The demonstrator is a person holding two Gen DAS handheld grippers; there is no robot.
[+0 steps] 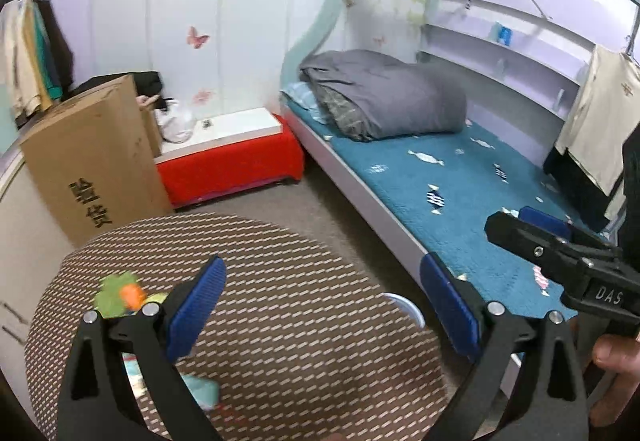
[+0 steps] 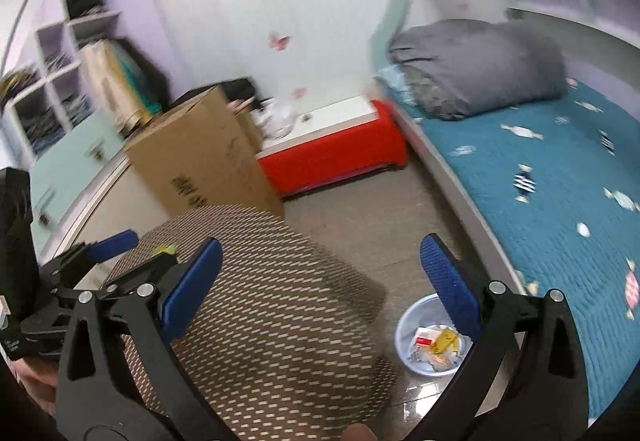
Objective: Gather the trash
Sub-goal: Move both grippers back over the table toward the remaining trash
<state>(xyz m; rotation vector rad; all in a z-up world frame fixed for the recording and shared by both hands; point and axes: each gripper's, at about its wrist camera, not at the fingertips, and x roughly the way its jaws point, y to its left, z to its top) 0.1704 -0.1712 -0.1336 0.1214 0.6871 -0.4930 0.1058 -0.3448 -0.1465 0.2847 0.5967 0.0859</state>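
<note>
Left gripper (image 1: 322, 305) hovering wide open over round woven desk (image 1: 280, 281); green-orange wrapper (image 1: 120, 295) and teal scrap (image 1: 204, 391) lying there; right gripper (image 1: 516, 223) showing over bed (image 1: 460, 193).

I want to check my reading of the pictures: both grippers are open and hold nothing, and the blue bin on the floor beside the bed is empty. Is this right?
Not quite. The blue bin is not empty: the right wrist view shows wrappers and other scraps inside it. The rest stands: it sits on the floor beside the bed, and the left gripper and right gripper are both open and hold nothing.
</note>
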